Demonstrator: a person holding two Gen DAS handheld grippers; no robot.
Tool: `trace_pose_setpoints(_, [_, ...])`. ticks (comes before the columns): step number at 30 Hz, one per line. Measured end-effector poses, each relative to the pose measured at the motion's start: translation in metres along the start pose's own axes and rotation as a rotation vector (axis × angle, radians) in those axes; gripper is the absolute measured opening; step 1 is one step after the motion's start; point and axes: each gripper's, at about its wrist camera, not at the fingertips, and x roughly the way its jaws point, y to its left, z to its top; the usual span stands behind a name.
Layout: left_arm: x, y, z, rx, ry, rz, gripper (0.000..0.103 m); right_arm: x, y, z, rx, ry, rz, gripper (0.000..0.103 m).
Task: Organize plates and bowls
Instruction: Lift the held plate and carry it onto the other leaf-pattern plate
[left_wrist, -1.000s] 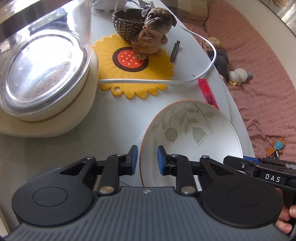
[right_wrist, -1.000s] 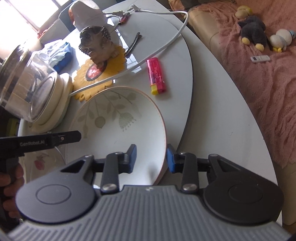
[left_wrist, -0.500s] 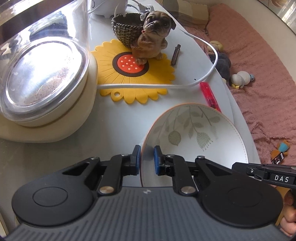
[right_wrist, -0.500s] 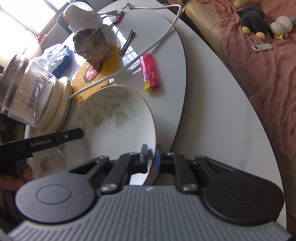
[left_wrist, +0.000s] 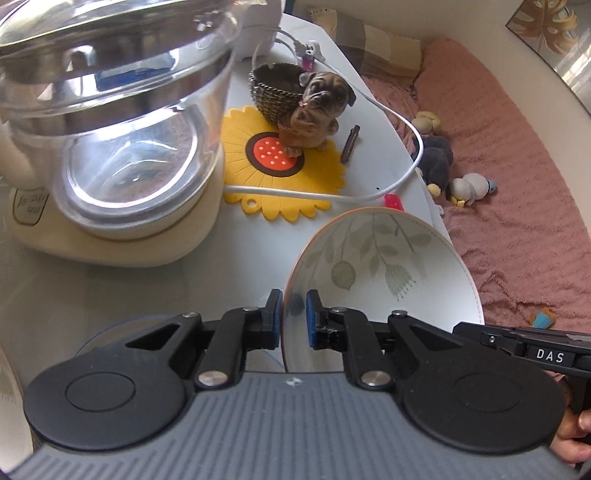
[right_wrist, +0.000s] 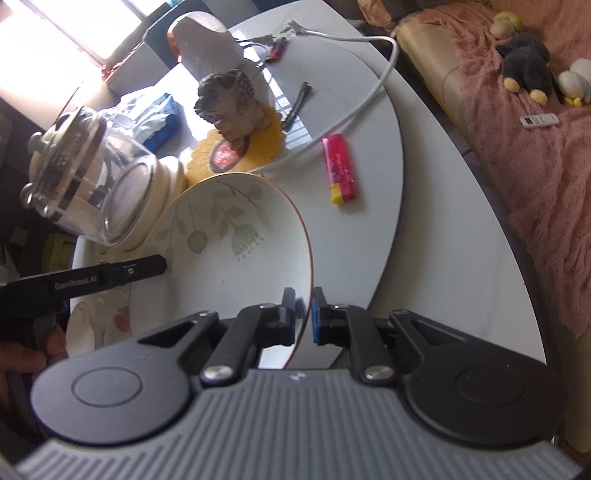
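Both claws, left claw and right claw, clamp the leaf-patterned bowl over the white table.

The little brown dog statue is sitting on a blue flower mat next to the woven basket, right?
Not quite. In the left wrist view, the brown dog figurine sits on a yellow sunflower-shaped mat, not a blue one. The dark woven basket is right beside it.

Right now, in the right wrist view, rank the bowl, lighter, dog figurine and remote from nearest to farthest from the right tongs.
1. Bowl, rim held in the right tongs.
2. Lighter, ahead on the table.
3. Dog figurine, farther back, left.
4. Remote, off the table, far right.
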Motion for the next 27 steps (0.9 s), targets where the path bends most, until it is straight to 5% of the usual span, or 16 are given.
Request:
trace_pose_setpoints(14, [-0.059, 0.060, -0.056, -0.209, -0.056, 0.044, 0.015, 0.007, 0.061, -0.012, -0.170, 0.050, 0.043, 0.012])
trace_pose_setpoints(27, [-0.083, 0.122, -0.126, -0.390, -0.072, 0.119, 0.015, 0.055, 0.121, -0.037, -0.366, 0.190, 0.101, 0.012])
